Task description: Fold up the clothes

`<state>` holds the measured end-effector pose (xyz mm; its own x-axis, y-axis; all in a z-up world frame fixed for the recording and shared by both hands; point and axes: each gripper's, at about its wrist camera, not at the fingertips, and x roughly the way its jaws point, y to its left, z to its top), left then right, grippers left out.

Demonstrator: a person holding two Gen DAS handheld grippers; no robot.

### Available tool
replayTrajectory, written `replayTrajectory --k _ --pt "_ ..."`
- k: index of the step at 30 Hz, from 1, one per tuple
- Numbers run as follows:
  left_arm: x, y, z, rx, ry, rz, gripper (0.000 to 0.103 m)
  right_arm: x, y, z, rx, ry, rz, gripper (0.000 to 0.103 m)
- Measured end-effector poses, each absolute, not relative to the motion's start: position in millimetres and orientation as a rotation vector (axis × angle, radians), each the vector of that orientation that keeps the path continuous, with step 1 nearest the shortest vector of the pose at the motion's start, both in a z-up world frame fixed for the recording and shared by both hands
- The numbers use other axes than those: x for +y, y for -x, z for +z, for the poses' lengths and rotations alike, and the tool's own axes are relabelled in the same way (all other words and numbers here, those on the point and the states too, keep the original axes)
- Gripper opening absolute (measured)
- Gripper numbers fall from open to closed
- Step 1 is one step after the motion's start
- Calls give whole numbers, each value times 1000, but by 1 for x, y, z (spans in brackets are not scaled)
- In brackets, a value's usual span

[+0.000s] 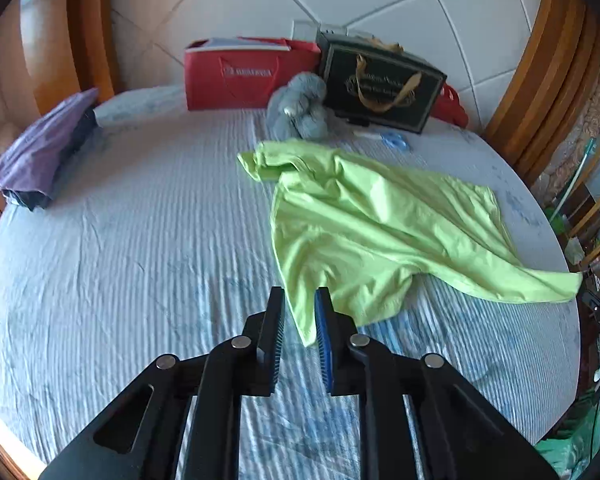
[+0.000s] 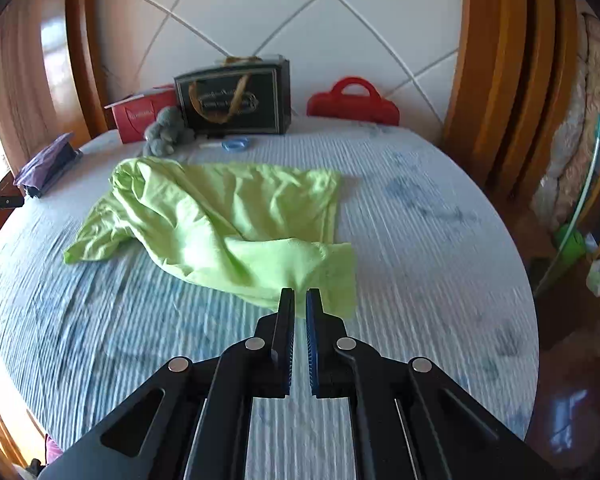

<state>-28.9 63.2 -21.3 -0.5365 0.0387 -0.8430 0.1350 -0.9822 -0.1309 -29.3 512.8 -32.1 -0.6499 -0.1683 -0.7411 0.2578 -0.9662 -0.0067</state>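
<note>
The lime-green T-shirt [image 1: 364, 216] lies crumpled and half spread on the round bed [image 1: 140, 240], in front of the grey plush toy [image 1: 300, 106] that sits near the headboard; no fold has been made, so I judge the task barely begun, with flattening and every fold still to do. The left tool [image 1: 300, 300] stands partly open with a lower corner of the shirt between its pads, which do not look pressed on it. The right tool [image 2: 300, 300] is nearly shut; a raised corner of the shirt reaches its tips, so it seems pinched there. Behind the plush toy stand a red bag [image 1: 240, 76] and a dark gift bag [image 1: 380, 84]. Only the right wrist view shows the red plastic case [image 2: 352, 104] whole, right of the gift bag; the left view shows the purple bundle [image 1: 40, 152] more closely.
</note>
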Motion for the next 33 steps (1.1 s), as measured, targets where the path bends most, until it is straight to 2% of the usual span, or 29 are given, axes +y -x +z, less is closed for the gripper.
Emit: replayTrajectory --k 2,3,5,6,9,11,15,17,19,20,21,22,23,24,25,26,29,33 --pt "83 37 -45 244 -1536 -2675 42 536 28 -48 116 -1254 -2669 11" --pt "92 41 -57 227 -1561 -2666 44 544 28 -53 86 -1276 -2673 15" --pt "105 53 -72 195 -1588 -2660 48 554 29 -56 42 -1295 -2689 43" --pt "110 58 -77 183 -1594 -2662 50 557 29 -56 21 -1301 -2689 48" --pt "118 74 -91 119 -1597 -2666 52 557 28 -60 -8 -1309 -2670 51" --pt "121 83 -101 81 -1618 -2655 53 548 31 -65 -14 -1318 -2647 64" --pt "122 97 -123 11 -1664 -2624 53 533 34 -75 -23 -1333 -2613 76" --pt "124 100 -132 -19 -1688 -2614 54 525 35 -80 -19 -1344 -2594 88" --pt "125 99 -132 -25 -1650 -2645 53 516 39 -88 30 -1370 -2576 89" --pt "124 98 -131 11 -1655 -2657 38 512 42 -93 61 -1387 -2571 89" --pt "124 96 -130 10 -1655 -2649 5 507 45 -98 86 -1401 -2566 89" --pt "125 94 -129 9 -1655 -2641 2 504 49 -103 104 -1409 -2560 89" --pt "124 90 -128 13 -1654 -2648 1 501 53 -108 111 -1422 -2551 89" --pt "124 85 -127 16 -1654 -2654 1 497 57 -114 117 -1443 -2539 84" --pt "121 78 -124 25 -1642 -2644 1 494 62 -120 146 -1488 -2542 42" --pt "118 71 -121 34 -1630 -2634 0 491 67 -126 169 -1562 -2525 9" --pt "105 37 -98 117 -1579 -2654 0 495 61 -111 102 -1505 -2536 6" --pt "100 -20 -75 121 -1562 -2684 0 505 35 -85 43 -1422 -2513 6"
